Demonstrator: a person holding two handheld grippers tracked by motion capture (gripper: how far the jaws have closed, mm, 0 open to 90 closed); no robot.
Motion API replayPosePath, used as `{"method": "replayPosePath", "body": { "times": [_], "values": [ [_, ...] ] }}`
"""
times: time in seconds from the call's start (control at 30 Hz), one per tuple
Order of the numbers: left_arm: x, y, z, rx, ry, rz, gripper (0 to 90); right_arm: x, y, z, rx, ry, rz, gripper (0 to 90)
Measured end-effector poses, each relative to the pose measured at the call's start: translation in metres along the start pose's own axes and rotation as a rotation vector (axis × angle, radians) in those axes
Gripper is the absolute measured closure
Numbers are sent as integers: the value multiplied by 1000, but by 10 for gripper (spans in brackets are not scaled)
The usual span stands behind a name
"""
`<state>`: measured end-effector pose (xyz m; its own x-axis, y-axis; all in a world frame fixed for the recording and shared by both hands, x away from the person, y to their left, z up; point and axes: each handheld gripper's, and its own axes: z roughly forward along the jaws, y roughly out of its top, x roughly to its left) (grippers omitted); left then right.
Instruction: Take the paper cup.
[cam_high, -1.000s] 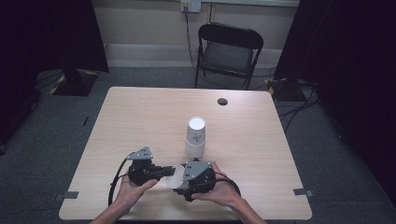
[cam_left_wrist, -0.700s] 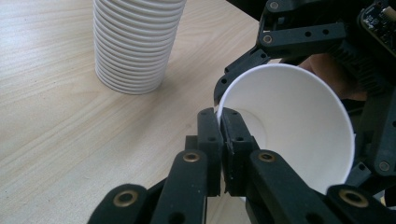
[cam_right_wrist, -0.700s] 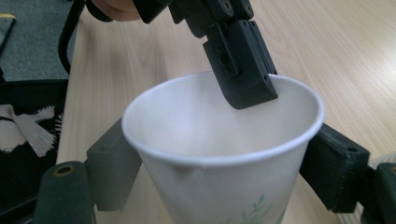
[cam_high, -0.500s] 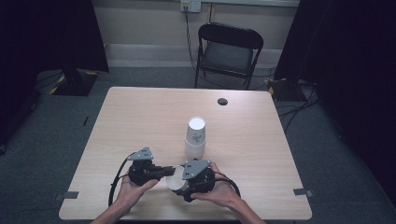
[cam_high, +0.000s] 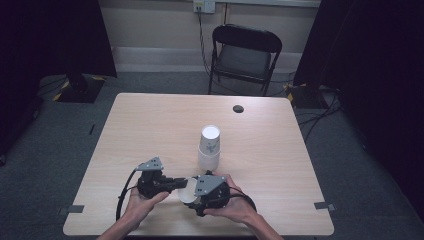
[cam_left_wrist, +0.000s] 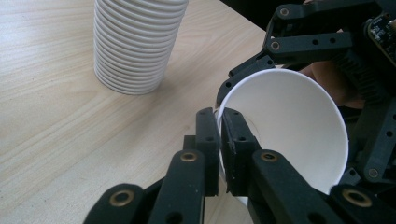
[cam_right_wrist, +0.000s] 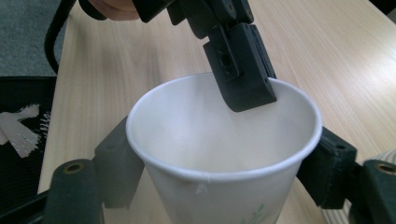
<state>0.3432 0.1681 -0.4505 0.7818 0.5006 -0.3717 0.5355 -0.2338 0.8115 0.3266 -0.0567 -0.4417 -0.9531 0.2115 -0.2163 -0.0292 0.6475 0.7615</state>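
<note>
Smooth white paper cup (cam_right_wrist: 224, 154), round rim pinched by left gripper (cam_left_wrist: 219, 140); ribbed cup stack (cam_left_wrist: 135, 42) apparently paper

Cup stack (cam_left_wrist: 137, 42) top cut off by frame; loose cup (cam_right_wrist: 224, 154) base cut off below.

Table (cam_high: 150, 125); cup stack (cam_high: 209, 149) standing.

One light wooden table (cam_high: 150, 130) carries one tall stack of white ribbed paper cups (cam_high: 209, 148) near its middle, one single white paper cup (cam_high: 187, 191) near its front edge, and one small black round disc (cam_high: 238, 108) near its far edge.
</note>
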Motion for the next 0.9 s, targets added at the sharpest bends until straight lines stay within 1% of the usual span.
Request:
{"method": "replayPosePath", "body": {
  "times": [0.1,0.13,0.17,0.27,0.33,0.37,0.43,0.5,0.57,0.63,0.7,0.8,0.9],
  "values": [
    [-2,0,0,-8,3,16,819,-3,-1,-1,-2,16,23,276],
    [-3,0,0,-4,10,27,799,-3,-1,-1,-2,16,24,276],
    [-3,0,0,-3,8,29,791,-3,-1,-2,-1,15,25,278],
    [-5,0,-3,-23,13,42,749,-4,-2,-2,-1,24,41,281],
    [-4,1,-5,-35,20,39,723,-5,-3,-1,0,25,47,282],
    [-3,1,-7,-44,33,35,700,-6,-3,-1,3,26,56,282],
    [-1,1,-9,-53,42,31,667,-8,-4,-2,6,23,77,281],
    [0,2,-13,-61,56,44,655,-12,-5,-3,-1,22,100,283],
    [1,3,-17,-81,55,47,639,-14,-5,-5,-7,18,119,284],
    [3,4,-20,-94,69,40,618,-16,-6,-7,-11,16,140,285],
    [5,5,-21,-101,77,43,594,-17,-8,-9,-10,0,155,286],
    [7,5,-22,-98,105,48,544,-20,-11,-11,2,-28,185,287],
    [7,4,-22,-97,123,55,507,-22,-13,-15,-8,-31,213,287]
  ]
}}
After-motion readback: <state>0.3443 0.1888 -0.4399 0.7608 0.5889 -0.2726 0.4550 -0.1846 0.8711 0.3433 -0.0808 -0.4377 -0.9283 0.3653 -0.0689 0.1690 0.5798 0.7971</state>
